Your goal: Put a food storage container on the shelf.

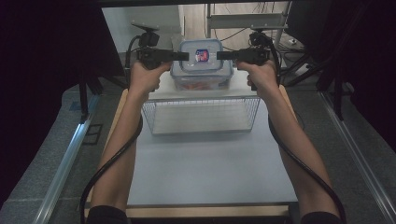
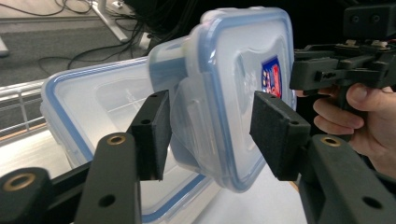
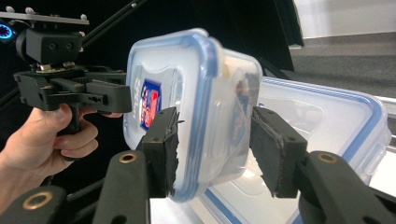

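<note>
A small clear box with a blue-rimmed lid and a red-and-blue sticker is held just above a larger clear box of the same kind. My left gripper comes at it from the left and my right gripper from the right. In the left gripper view the small box sits between my left gripper's pads, lid against one pad and base against the other. In the right gripper view my right gripper clamps the small box the same way. The larger box lies behind.
The larger box rests on a white board laid over a wire basket at the far end of the grey table. Something orange shows through its front wall. Black curtains stand at both sides; metal rails run along the floor.
</note>
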`<state>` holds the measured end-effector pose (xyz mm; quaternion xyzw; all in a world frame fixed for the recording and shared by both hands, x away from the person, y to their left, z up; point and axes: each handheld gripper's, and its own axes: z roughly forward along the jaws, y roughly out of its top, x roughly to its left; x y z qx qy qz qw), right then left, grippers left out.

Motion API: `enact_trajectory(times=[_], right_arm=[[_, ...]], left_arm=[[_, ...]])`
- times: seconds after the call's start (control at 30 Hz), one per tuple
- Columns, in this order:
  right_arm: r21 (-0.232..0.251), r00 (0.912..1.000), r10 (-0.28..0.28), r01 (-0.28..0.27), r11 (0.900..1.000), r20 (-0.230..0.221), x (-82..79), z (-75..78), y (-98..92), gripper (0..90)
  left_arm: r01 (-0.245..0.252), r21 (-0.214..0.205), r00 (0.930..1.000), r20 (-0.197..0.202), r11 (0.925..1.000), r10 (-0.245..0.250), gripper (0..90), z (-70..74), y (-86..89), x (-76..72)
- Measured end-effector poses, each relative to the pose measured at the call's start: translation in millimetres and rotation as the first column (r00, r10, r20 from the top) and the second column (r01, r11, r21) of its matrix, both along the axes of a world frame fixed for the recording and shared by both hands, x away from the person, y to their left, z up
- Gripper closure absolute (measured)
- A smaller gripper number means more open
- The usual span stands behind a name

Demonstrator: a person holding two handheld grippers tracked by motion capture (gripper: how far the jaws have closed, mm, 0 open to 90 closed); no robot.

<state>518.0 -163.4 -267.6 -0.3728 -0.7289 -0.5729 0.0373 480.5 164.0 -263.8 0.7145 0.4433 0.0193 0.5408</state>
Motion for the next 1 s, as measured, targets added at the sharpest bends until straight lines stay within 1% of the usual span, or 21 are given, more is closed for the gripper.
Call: enact_trajectory(times=[0.07, 0.13, 0.17, 0.2, 0.23, 0.27, 0.33, 0.37, 0.43, 0.5, 0.57, 0.6, 0.63, 0.7, 0.77, 0.83, 0.9, 0.97, 1.0], right_arm=[[-0.009, 0.9999, -0.011, 0.011, 0.9999, 0.005, 1.0, -1.3, 0.6, 49.6], [-0.004, 0.9999, -0.011, 0.011, 0.9999, -0.004, 1.8, -2.3, 1.1, 49.7], [-0.008, 0.9999, -0.014, 0.014, 0.9999, -0.004, 1.9, -2.7, 1.6, 47.1], [-0.010, 0.9996, -0.028, 0.028, 0.9996, -0.003, 2.0, -2.9, 1.8, 46.6], [-0.004, 0.9996, -0.028, 0.028, 0.9996, -0.006, 2.6, -3.3, 1.0, 48.0], [0.011, 0.9997, -0.024, 0.024, 0.9997, -0.007, 3.0, -3.7, -0.3, 49.7], [0.010, 0.9997, -0.022, 0.022, 0.9997, -0.006, 2.8, -3.8, -1.3, 49.1], [0.009, 0.9997, -0.022, 0.022, 0.9997, -0.006, 2.4, -3.6, -1.4, 48.7], [0.003, 0.9997, -0.024, 0.024, 0.9997, 0.003, 1.0, -3.0, -2.2, 46.8], [-0.006, 0.9993, -0.031, 0.031, 0.9995, 0.021, -0.9, -2.0, -4.0, 45.2], [-0.011, 0.9982, -0.036, 0.037, 0.9993, 0.048, -3.8, -0.5, -6.5, 45.3], [-0.016, 0.9972, -0.032, 0.033, 0.9993, 0.068, -5.3, 0.1, -7.9, 45.7], [-0.020, 0.9961, -0.030, 0.032, 0.9993, 0.083, -7.8, 0.9, -8.7, 46.1], [-0.056, 0.9927, -0.030, 0.037, 0.9977, 0.117, -13.9, 2.8, -9.9, 47.4], [-0.088, 0.9884, -0.033, 0.046, 0.9951, 0.148, -20.2, 3.9, -10.7, 50.4], [-0.105, 0.9850, -0.031, 0.049, 0.9932, 0.170, -25.7, 3.9, -11.3, 53.3], [-0.133, 0.9783, -0.034, 0.062, 0.9891, 0.204, -32.0, 2.6, -11.1, 58.6], [-0.165, 0.9727, -0.036, 0.076, 0.9834, 0.229, -37.9, -0.5, -9.9, 64.2], [-0.173, 0.9708, -0.034, 0.077, 0.9820, 0.237, -38.8, -1.9, -9.5, 67.6]], left_arm=[[-0.008, 0.000, 1.0000, -0.002, 1.0000, 0.008, 46.5, -0.3, -0.8, 1.3], [-0.019, 0.010, 0.9998, -0.004, 0.9998, 0.019, 45.7, -0.1, -0.9, 2.3], [-0.023, 0.013, 0.9997, -0.004, 0.9996, 0.023, 46.2, -0.6, -0.2, 3.1], [-0.024, 0.019, 0.9997, -0.006, 0.9995, 0.024, 47.7, -0.8, 0.4, 4.0], [-0.028, 0.011, 0.9996, -0.004, 0.9995, 0.028, 48.0, -1.0, 1.1, 4.5], [-0.033, 0.012, 0.9994, -0.003, 0.9994, 0.033, 47.6, -1.1, 1.6, 4.9], [-0.035, 0.015, 0.9994, 0.000, 0.9993, 0.035, 47.0, -1.3, 1.9, 4.8], [-0.041, 0.024, 0.9991, 0.012, 0.9989, 0.041, 45.9, -1.2, 2.2, 3.6], [-0.045, 0.026, 0.9985, 0.033, 0.9987, 0.044, 42.3, -0.7, 3.5, 0.7], [-0.055, 0.027, 0.9957, 0.076, 0.9981, 0.053, 37.9, 1.1, 6.2, -5.1], [-0.058, 0.037, 0.9916, 0.118, 0.9976, 0.053, 38.2, 2.7, 9.1, -12.7], [-0.058, 0.047, 0.9897, 0.134, 0.9972, 0.051, 39.2, 3.1, 9.9, -17.3], [-0.056, 0.064, 0.9861, 0.160, 0.9964, 0.046, 40.5, 2.7, 10.1, -23.2], [-0.054, 0.100, 0.9806, 0.193, 0.9935, 0.034, 43.0, 0.5, 9.5, -32.6], [-0.053, 0.126, 0.9757, 0.218, 0.9906, 0.025, 48.4, -2.8, 8.2, -42.2], [-0.050, 0.140, 0.9705, 0.241, 0.9890, 0.015, 54.1, -7.2, 7.0, -50.9], [-0.044, 0.145, 0.9668, 0.255, 0.9884, 0.006, 61.0, -12.3, 5.3, -56.3], [-0.024, 0.152, 0.9657, 0.259, 0.9882, -0.016, 69.4, -18.5, 3.0, -59.7], [-0.013, 0.149, 0.9659, 0.258, 0.9887, -0.027, 72.9, -21.7, 1.2, -59.9]])
